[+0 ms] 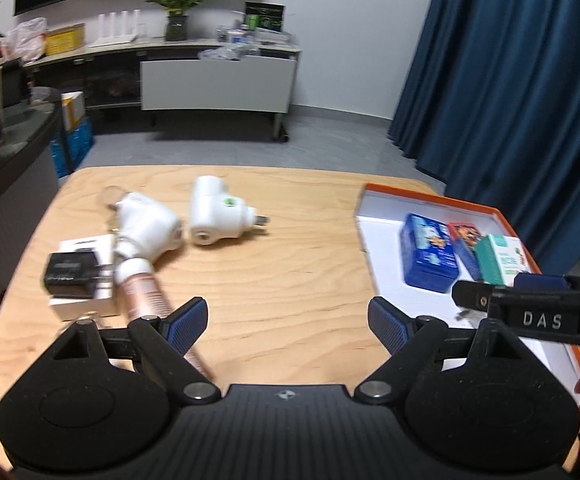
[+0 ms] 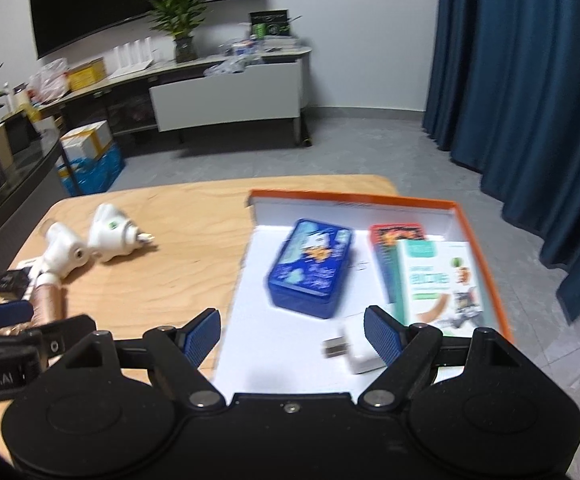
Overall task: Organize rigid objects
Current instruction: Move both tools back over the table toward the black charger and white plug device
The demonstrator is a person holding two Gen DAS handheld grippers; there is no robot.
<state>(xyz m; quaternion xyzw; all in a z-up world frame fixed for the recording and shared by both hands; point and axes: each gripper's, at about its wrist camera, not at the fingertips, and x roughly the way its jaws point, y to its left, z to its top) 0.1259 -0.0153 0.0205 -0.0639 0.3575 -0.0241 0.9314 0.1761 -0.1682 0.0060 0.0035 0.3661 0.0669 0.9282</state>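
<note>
"DAS" is read on the right gripper [image 2: 292, 330] and "Robot.AI" on the left gripper [image 1: 288, 322], both held with jaws apart and empty, while two white plugs [image 1: 186, 220] lie far left on the bare-centred wooden table [image 1: 282, 264] and a blue tin [image 2: 310, 268] sits in the orange-rimmed box [image 2: 486, 248] at right.

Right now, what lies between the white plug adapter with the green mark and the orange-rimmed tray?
Only bare wooden tabletop separates the white plug adapter from the orange-rimmed tray; both wrist views show it.
</note>
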